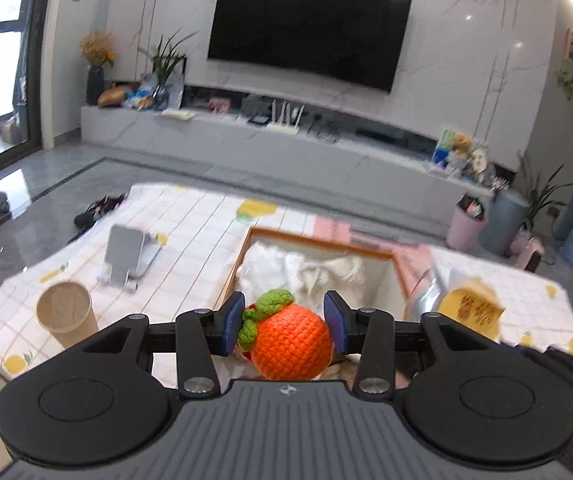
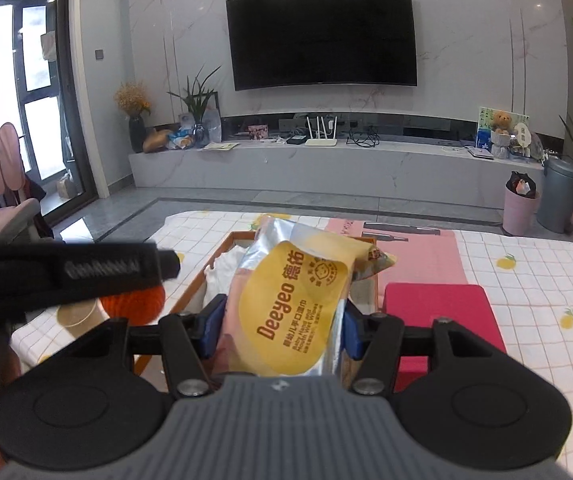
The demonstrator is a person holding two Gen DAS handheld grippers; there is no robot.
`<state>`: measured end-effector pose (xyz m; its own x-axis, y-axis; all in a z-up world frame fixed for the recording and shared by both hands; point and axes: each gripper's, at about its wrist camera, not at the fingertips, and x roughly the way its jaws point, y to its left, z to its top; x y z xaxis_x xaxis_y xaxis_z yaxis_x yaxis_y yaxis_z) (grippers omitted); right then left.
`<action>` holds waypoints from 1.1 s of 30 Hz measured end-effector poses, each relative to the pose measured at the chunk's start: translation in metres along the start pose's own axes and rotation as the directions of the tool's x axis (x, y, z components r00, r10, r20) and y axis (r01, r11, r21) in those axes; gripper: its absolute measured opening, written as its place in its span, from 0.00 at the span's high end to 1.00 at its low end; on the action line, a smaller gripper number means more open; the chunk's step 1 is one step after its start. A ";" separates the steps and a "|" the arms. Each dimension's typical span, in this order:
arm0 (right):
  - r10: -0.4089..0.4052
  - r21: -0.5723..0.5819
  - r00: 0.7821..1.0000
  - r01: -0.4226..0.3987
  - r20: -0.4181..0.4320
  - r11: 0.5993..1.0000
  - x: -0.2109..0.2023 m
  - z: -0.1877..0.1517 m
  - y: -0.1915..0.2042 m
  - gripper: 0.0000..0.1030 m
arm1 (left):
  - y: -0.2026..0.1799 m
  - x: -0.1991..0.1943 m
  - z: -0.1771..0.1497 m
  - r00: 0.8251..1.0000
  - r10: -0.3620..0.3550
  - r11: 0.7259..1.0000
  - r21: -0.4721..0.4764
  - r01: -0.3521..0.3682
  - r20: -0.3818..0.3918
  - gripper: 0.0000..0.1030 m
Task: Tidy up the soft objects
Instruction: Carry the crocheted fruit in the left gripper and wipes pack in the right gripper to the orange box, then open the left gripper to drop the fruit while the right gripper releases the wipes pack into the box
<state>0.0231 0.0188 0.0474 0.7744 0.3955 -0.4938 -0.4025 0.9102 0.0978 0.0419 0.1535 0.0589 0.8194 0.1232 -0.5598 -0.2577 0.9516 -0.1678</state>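
Room: a living room is seen, with a dark television [image 2: 322, 34] mounted on a marble wall above a long low shelf [image 2: 326, 160].
Counter: the counter [image 2: 534, 280] is covered by a white checked cloth printed with yellow fruit.
Paper cup: a brown paper cup [image 1: 64, 312] is stood upright at the counter's left side.
Phone stand: a grey phone stand [image 1: 128, 254] is placed just behind the cup, apart from it.
Wooden box: an open wooden box [image 1: 318, 238] is set near the middle of the counter, and white soft material [image 1: 306, 268] is seen inside it.
Left claw: the left claw [image 1: 284, 322] is held partly open above the near edge of the box, its blue pads pressed on both sides of a crocheted orange [image 1: 290, 342].
Crocheted orange: it is carried clear of the counter, with its green knitted leaf turned up and to the left.
Right claw: the right claw [image 2: 282, 330] is closed about halfway on a wet-wipes pack [image 2: 298, 304], gripped across its width.
Wet-wipes pack: a yellow label marked "Deeyeo" is shown on its silver wrapper; the pack is held tilted over the box.
Pink mat: a pink mat [image 2: 418, 252] is laid to the right of the box.
Red pad: a red pad [image 2: 442, 312] is laid on the mat's near end, just beside the right claw.
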 end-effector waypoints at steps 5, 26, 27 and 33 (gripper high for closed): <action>-0.019 -0.021 0.998 0.017 -0.066 1.000 0.035 -0.016 0.000 0.45 | -0.010 0.022 -0.025 0.997 0.074 0.997 0.030 -0.074 0.002 0.52; 0.051 -0.054 0.986 -0.060 -0.160 0.997 0.077 -0.057 -0.018 0.50 | -0.007 0.074 -0.056 0.969 0.192 0.978 0.108 -0.176 -0.155 0.37; 0.043 -0.058 0.986 -0.053 -0.160 0.997 0.078 -0.057 -0.019 0.50 | -0.010 0.074 -0.056 0.970 0.198 0.976 0.121 -0.182 -0.142 0.33; 0.045 -0.048 0.988 -0.052 -0.149 0.997 0.081 -0.057 -0.021 0.51 | -0.007 0.065 -0.052 0.978 0.159 0.985 0.089 -0.148 -0.132 0.26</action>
<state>0.0666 0.0244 -0.0443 0.6742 0.4131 -0.6123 -0.4654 0.8813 0.0821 0.0708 0.1403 -0.0184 0.6929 0.2349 -0.6817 -0.3299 0.9440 -0.0100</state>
